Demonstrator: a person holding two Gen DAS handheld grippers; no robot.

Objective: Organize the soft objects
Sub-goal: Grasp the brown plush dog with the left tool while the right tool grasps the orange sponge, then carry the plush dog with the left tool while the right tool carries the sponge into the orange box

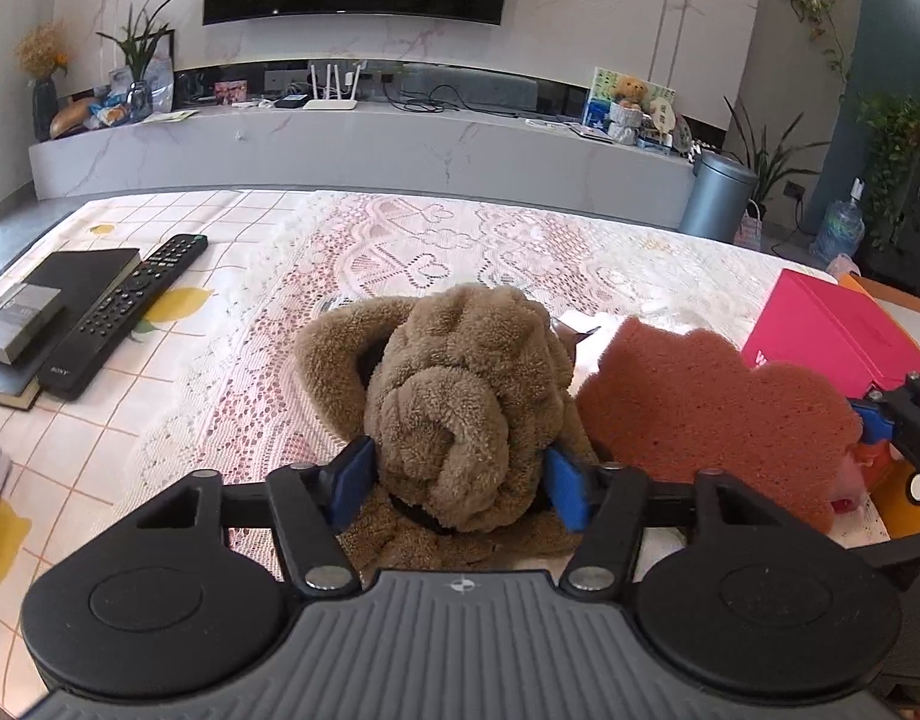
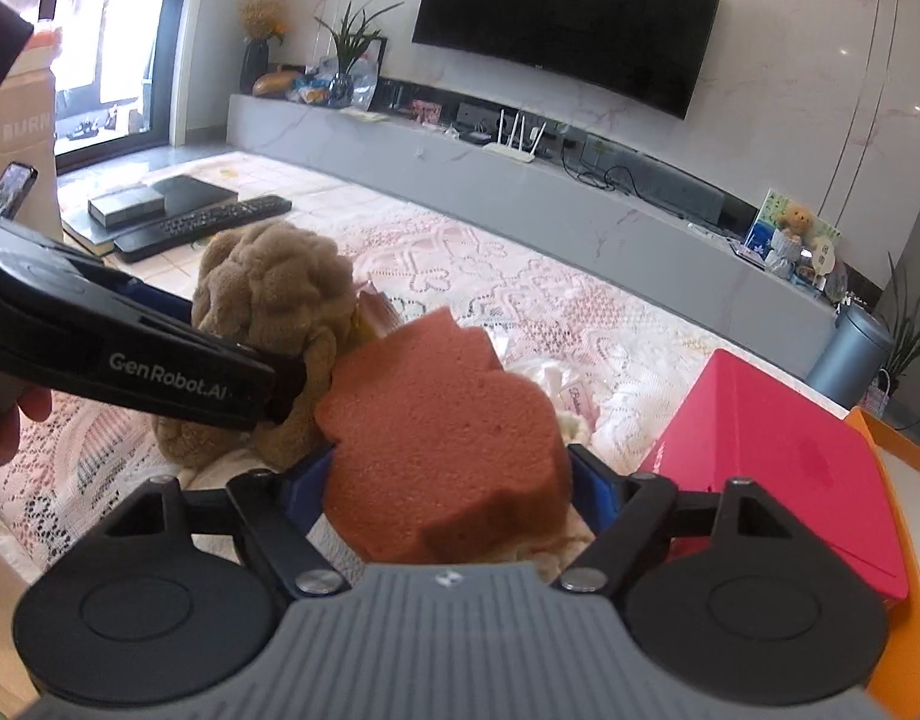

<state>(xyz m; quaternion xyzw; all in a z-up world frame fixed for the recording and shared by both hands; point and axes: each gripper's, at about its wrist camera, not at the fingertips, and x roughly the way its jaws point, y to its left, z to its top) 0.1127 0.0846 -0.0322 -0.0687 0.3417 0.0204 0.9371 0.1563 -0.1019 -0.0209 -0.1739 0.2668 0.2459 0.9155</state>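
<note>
Lace-covered table [image 1: 460,252] is carrying everything. Pink box [image 2: 778,450] is sitting at its right edge. Left gripper [image 1: 460,480] is clamping its blue pads on the brown plush toy [image 1: 460,396], mid-table. Just beside it, the right gripper [image 2: 450,486] is pinching the reddish sponge [image 2: 441,438], touching the plush. Black remote [image 1: 123,312] is lying far left.

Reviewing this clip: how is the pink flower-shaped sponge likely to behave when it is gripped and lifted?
The pink sponge looks porous, so it is probably light for its size. Held between the right gripper pads, it should squash rather than slip. It stands up past the pads without drooping, which suggests it is springy, not floppy. It is unlikely to be fragile.
</note>
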